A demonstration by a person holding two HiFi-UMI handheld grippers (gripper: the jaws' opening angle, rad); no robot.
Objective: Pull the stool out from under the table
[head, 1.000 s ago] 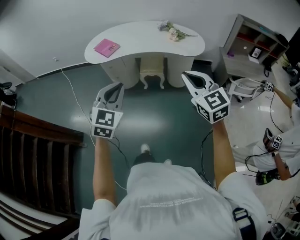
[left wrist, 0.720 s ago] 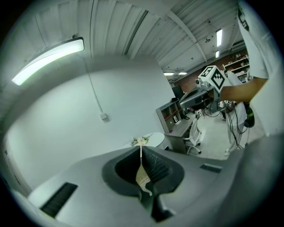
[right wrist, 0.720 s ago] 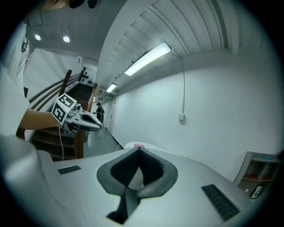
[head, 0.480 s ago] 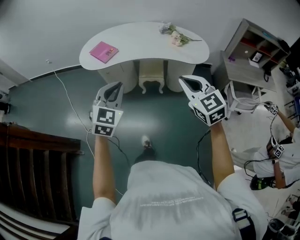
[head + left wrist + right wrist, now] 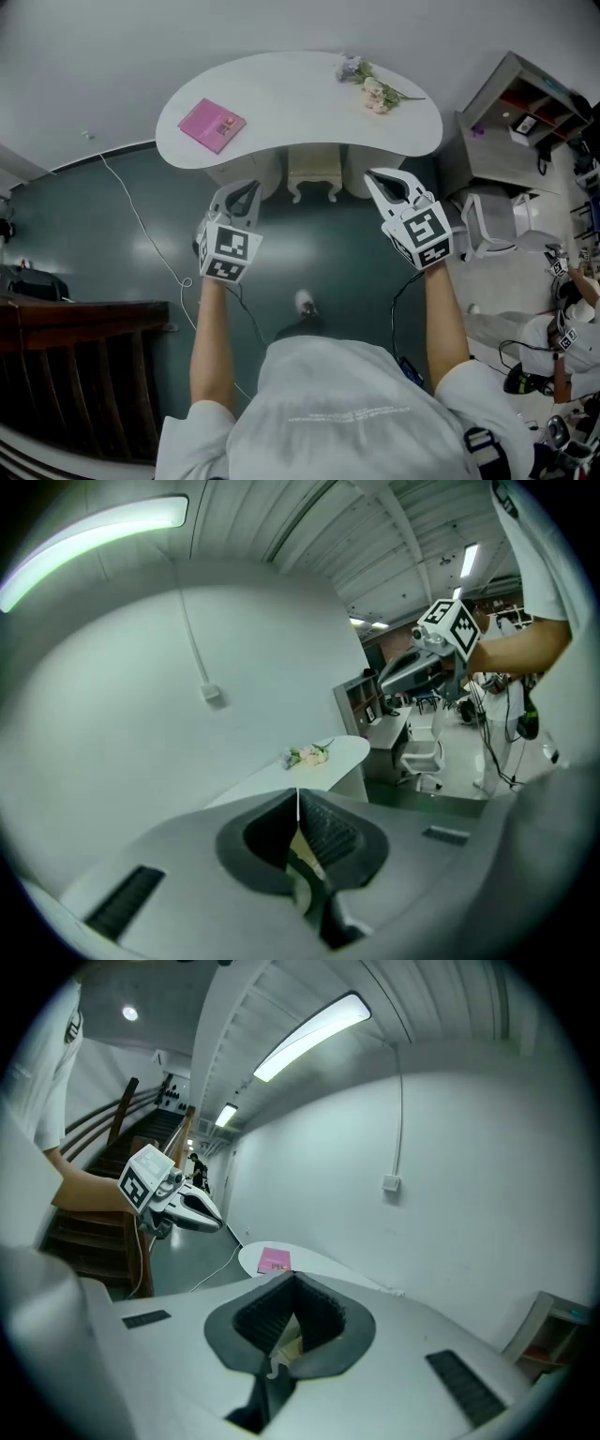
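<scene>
Under the middle of the white tabletop (image 5: 291, 89), in the gap below its front edge, the stool (image 5: 313, 174) stands pushed in. Only its pale front edge and curved front legs show in the head view. It seems to be tucked there to keep the dark green floor (image 5: 112, 244) free, and it has not been pulled out yet.

The person stands facing it with both arms stretched forward. The left hand-held gripper (image 5: 246, 187) is just to the left of the stool in the head view and the right hand-held gripper (image 5: 377, 176) just to the right, so the stool lies between them. Each gripper view shows its jaws pressed together with nothing clamped. Both cameras look over the tabletop toward the wall, one at the flowers (image 5: 307, 755) and the other at the pink book (image 5: 275, 1261). I judge from this that the tools are carried high, above the stool and not touching it, simply because the person is approaching.

The book and flowers lie at opposite ends of the tabletop, well away from the stool, so they should not disturb the pull. For the next move, I think the jaws must open and come down to the seat edge or a leg
</scene>
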